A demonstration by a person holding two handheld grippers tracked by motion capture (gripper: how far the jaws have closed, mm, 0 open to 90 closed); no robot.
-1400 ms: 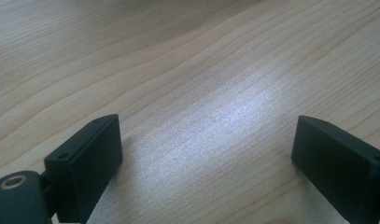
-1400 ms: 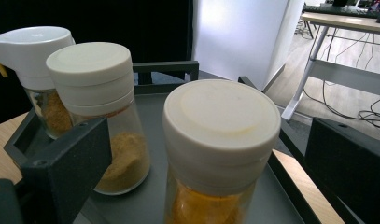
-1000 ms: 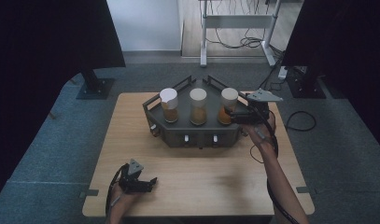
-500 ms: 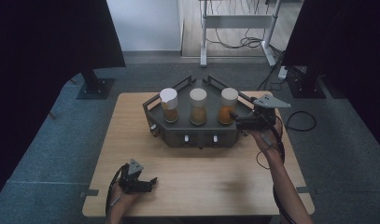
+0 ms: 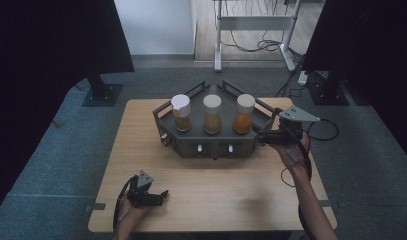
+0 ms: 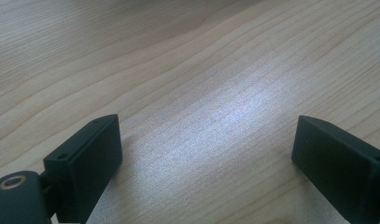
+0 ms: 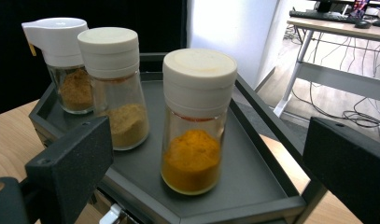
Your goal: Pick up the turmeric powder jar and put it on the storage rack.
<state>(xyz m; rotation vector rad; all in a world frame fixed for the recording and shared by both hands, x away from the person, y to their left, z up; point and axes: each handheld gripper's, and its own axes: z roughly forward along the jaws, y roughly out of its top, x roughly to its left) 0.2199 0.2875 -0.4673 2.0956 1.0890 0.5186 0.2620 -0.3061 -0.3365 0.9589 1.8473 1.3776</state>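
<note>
A dark grey hexagonal tray [image 5: 261,120] [image 7: 253,186] stands mid-table holding three white-capped glass spice jars. The right jar [image 5: 244,114] [image 7: 195,121] holds orange powder, the middle jar [image 5: 212,114] [image 7: 114,84] yellow-brown powder, and the left jar [image 5: 181,112] [image 7: 65,60] has a spouted cap. My right gripper [image 5: 263,138] [image 7: 211,163] is open at the tray's right corner, jaws pointing at the orange jar and apart from it. Near the front left of the table [image 5: 231,190] [image 6: 187,84], my left gripper [image 5: 162,195] [image 6: 206,154] lies low and open with only bare wood between its fingers.
Small knobs [image 5: 199,148] line the tray's front face. Black monitor stands [image 5: 102,90] sit on the floor behind the table's left and right. A white desk frame [image 5: 256,22] [image 7: 337,70] with cables stands farther back. A cable [image 5: 323,122] trails from the right gripper.
My right gripper has drawn back from beside the orange jar toward the tray's right front corner and dropped lower. The left gripper has stayed put.
</note>
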